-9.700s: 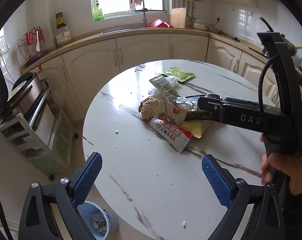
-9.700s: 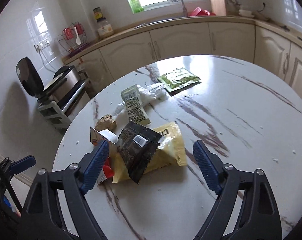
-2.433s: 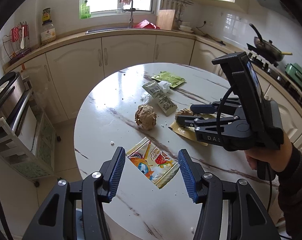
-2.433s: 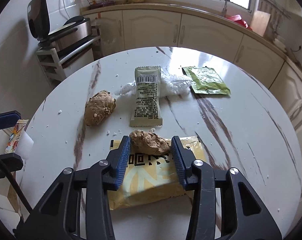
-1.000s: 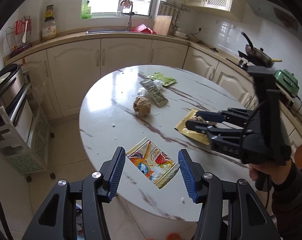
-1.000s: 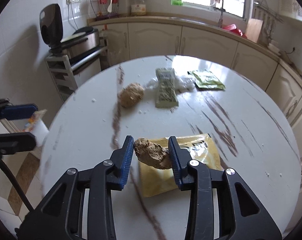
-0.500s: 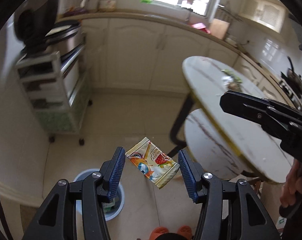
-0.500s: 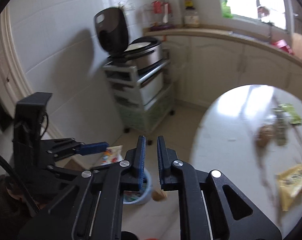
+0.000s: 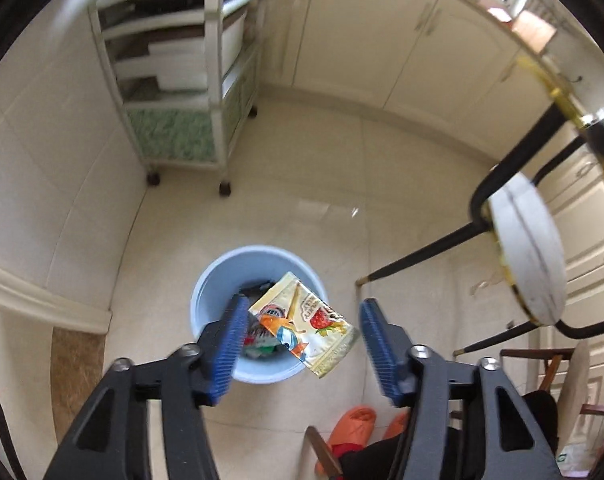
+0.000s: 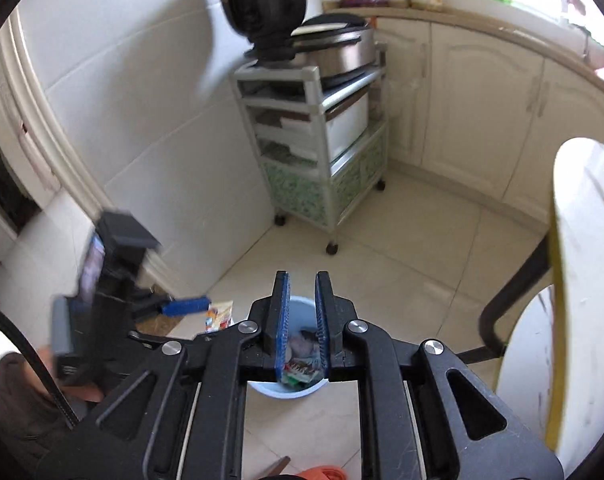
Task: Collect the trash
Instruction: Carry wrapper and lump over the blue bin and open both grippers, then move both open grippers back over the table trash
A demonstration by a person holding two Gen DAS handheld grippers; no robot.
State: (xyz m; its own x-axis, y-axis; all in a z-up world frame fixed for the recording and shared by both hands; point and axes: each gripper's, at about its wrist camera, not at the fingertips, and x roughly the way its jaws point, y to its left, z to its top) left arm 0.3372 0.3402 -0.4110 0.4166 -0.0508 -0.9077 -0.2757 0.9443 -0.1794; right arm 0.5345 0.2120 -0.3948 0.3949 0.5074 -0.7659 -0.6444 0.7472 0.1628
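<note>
**A:** Over the bin (image 9: 206, 292), the left gripper (image 9: 302, 338) is opening, its pads clear of the snack wrapper (image 9: 302, 316) between them. The right gripper (image 10: 302, 320) sits nearly shut and empty, it seems.

**B:** The risk?

**A:** The wrapper overhangs the rim toward four o'clock; a flat packet could glide onto the floor (image 9: 341, 168).

**B:** Obstacles?

**A:** A table leg (image 9: 421, 258) at three o'clock, a cart (image 9: 174, 128) at eleven, neither blocking.

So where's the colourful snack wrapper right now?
In the left wrist view the snack wrapper sits between the opening jaws of the left gripper, touching only the left pad, directly above the blue bin on the floor.
</note>
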